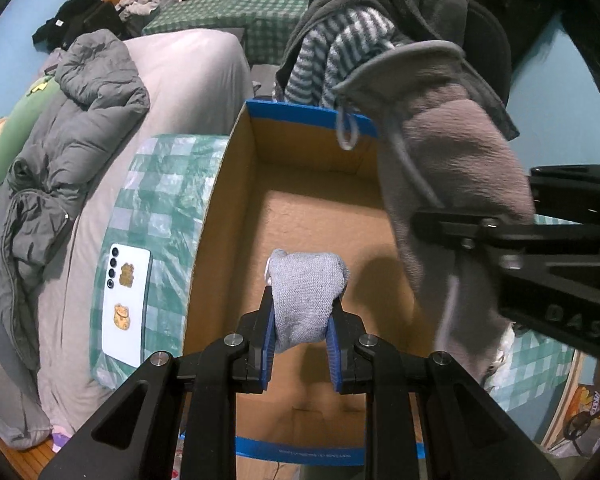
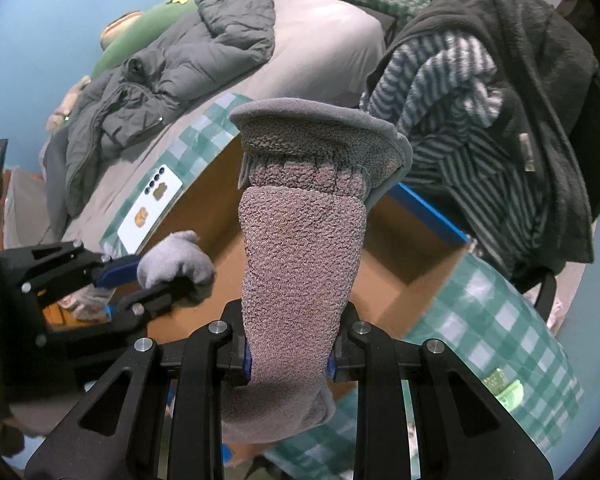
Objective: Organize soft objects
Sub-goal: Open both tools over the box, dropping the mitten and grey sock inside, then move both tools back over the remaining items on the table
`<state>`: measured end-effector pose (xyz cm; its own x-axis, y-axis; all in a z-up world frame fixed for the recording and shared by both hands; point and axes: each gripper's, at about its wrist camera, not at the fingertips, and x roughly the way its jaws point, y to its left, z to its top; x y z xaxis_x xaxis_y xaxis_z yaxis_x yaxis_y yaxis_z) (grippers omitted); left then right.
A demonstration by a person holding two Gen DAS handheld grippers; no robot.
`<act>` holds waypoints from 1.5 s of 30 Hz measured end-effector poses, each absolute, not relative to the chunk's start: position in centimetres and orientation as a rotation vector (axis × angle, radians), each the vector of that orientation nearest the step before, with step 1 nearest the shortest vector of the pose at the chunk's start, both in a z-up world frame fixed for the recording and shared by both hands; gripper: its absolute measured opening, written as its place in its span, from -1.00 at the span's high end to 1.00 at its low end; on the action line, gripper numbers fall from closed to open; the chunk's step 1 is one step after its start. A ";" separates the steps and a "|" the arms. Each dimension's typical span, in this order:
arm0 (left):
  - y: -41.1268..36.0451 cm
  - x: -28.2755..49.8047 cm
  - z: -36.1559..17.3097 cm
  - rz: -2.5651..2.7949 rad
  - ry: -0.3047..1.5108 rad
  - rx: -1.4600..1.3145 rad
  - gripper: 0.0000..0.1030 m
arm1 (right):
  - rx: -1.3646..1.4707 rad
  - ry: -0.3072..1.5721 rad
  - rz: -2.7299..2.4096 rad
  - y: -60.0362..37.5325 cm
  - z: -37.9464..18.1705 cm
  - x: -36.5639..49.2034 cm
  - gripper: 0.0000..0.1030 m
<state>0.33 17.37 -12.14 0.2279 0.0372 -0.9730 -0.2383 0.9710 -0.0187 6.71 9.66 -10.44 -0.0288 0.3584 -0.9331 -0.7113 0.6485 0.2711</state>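
My left gripper point(image 1: 303, 320) is shut on a small grey knitted sock bundle point(image 1: 306, 296) and holds it over the open cardboard box point(image 1: 236, 168). The box has blue-taped rims and looks empty inside. My right gripper point(image 2: 288, 354) is shut on a grey-brown fleece mitt point(image 2: 300, 248) with a flared grey cuff, held upright above the box's right side point(image 2: 416, 272). The mitt point(image 1: 452, 168) hangs at the right in the left wrist view, and the left gripper with its sock point(image 2: 176, 264) shows at the left in the right wrist view.
The box sits on a green checked cloth point(image 1: 160, 200) on a bed. A white phone point(image 1: 126, 304) lies left of the box. A grey puffer jacket point(image 1: 60, 152) lies on the bed. A chair draped with a striped fleece garment point(image 1: 340, 52) stands behind the box.
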 end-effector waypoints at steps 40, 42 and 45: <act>15.6 -1.1 -11.1 0.204 1.345 -0.134 -0.08 | -0.330 1.342 0.781 8.3 -10.5 6.7 -0.28; 15.2 -1.4 -10.6 0.202 1.339 -0.130 -0.08 | -0.329 1.333 0.779 7.5 -10.0 6.6 -0.28; 14.3 -1.8 -9.8 0.195 1.332 -0.124 -0.08 | -0.324 1.324 0.774 6.3 -9.2 6.3 -0.28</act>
<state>-1.78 14.29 -9.82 0.2240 0.0696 -0.9721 -0.2114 0.9772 0.0212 6.31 6.26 -9.22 0.0457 0.3199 -0.9464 -0.6677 0.7145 0.2093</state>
